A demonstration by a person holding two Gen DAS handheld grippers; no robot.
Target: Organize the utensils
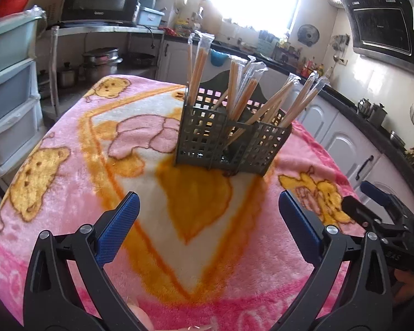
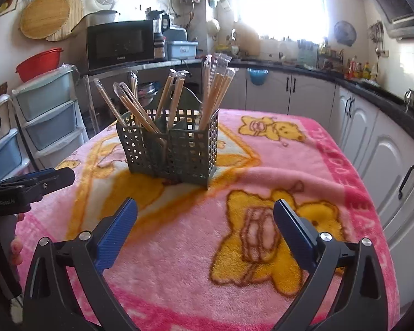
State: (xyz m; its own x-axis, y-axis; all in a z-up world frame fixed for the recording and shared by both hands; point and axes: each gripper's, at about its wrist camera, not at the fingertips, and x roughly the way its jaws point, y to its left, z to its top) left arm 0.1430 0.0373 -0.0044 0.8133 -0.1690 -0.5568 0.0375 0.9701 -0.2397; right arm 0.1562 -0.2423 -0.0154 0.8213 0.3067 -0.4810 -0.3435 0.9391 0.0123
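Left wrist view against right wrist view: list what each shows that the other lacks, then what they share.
Only the left wrist view: the open left gripper from behind, steel pots under the shelf.
Only the right wrist view: the open right gripper from behind, a round woven tray on the wall.
Both: the grey basket of wrapped chopsticks, the pink blanket, the microwave.

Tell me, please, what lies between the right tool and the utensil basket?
Only bare pink blanket lies between the right tool and the utensil basket; the right wrist view shows it.

The counter is covered fully by a pink blanket (image 2: 303, 165) with yellow bears. On the blanket stands a grey utensil basket (image 2: 169, 149) holding wrapped chopsticks (image 2: 218, 91).
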